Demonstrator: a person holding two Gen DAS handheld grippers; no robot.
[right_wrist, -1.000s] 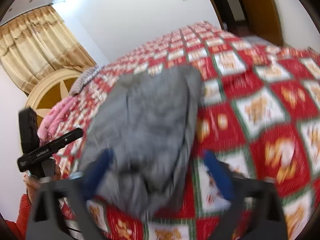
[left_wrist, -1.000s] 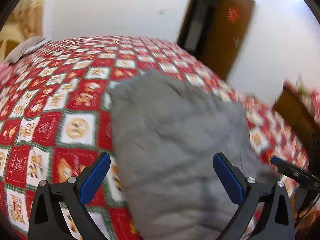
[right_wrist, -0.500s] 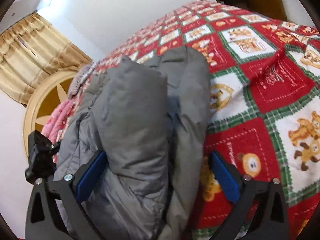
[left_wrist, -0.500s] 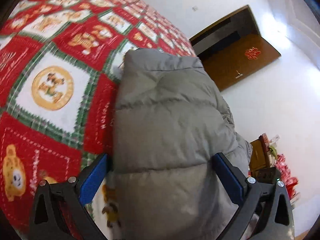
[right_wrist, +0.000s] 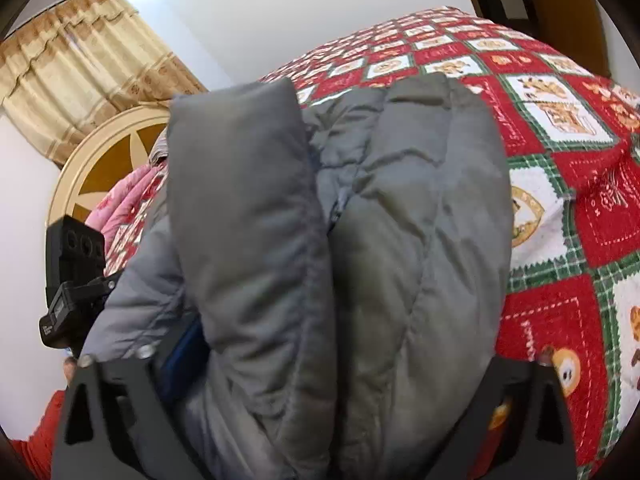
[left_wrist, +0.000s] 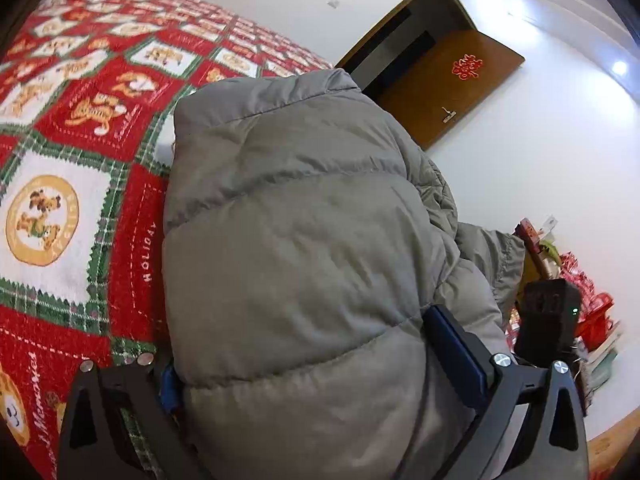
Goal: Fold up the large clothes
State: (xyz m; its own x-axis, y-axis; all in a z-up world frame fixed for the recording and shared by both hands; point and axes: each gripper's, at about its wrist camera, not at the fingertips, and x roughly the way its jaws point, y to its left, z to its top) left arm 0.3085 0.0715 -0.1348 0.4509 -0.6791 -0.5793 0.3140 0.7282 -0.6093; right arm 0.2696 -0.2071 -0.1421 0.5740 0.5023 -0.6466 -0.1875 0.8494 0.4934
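Both grippers dropped onto grey puffer jacket (left_wrist: 304, 248) lying on red quilt (left_wrist: 80, 208). L gripper (left_wrist: 320, 368) & R gripper (right_wrist: 328, 364) jaws just been closing, wide, jacket bulk between, pads pressing in. Judged: grab for next fold.

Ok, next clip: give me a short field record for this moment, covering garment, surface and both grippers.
garment: grey puffer jacket, folded into a bulky bundle
surface: red patchwork bedspread, jacket lying on it
left gripper: jaws have just been closing, pressing on the jacket between them
right gripper: jaws have just been closing, jacket squeezed between them
background: brown door, open
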